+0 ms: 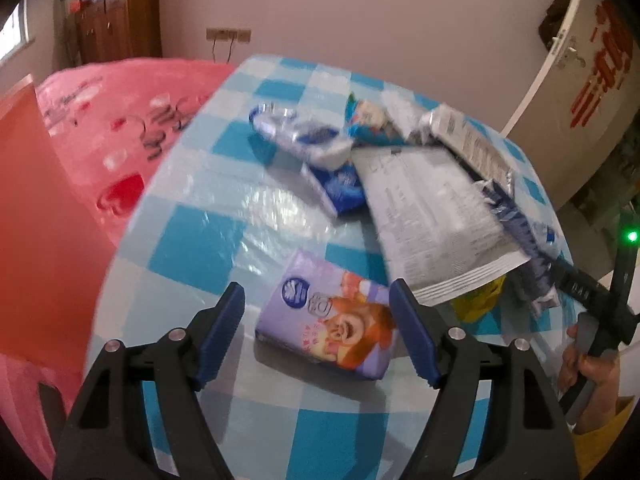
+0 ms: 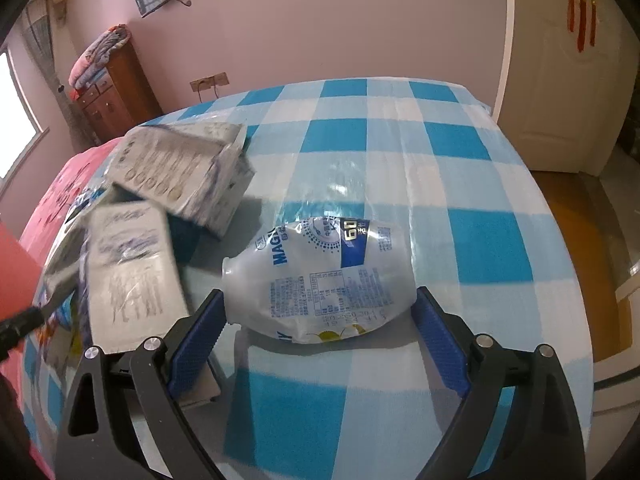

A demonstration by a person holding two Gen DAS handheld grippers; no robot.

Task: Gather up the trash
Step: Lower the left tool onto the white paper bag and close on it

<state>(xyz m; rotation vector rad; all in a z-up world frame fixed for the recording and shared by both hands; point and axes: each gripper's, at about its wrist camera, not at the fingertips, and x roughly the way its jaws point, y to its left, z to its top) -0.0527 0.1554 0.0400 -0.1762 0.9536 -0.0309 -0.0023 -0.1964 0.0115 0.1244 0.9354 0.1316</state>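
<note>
Left gripper (image 1: 316,308) spread wide over checked table (image 1: 192,240), purple tissue pack (image 1: 328,320) lying flat between pads, right pad at pack's edge, contact unclear. Right gripper (image 2: 320,320) also wide, crumpled white bottle (image 2: 320,276) on its side between jaws, no squeeze visible. Heap of wrappers (image 1: 420,184) further back. Pink bedding (image 1: 100,128) beside table.

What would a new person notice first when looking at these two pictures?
Probably the blue-and-white checked tablecloth, which fills both views. Next, the white plastic bottle lying on its side between the open right gripper, and the purple tissue pack between the open left gripper. Behind that pack lies a heap of wrappers.
</note>
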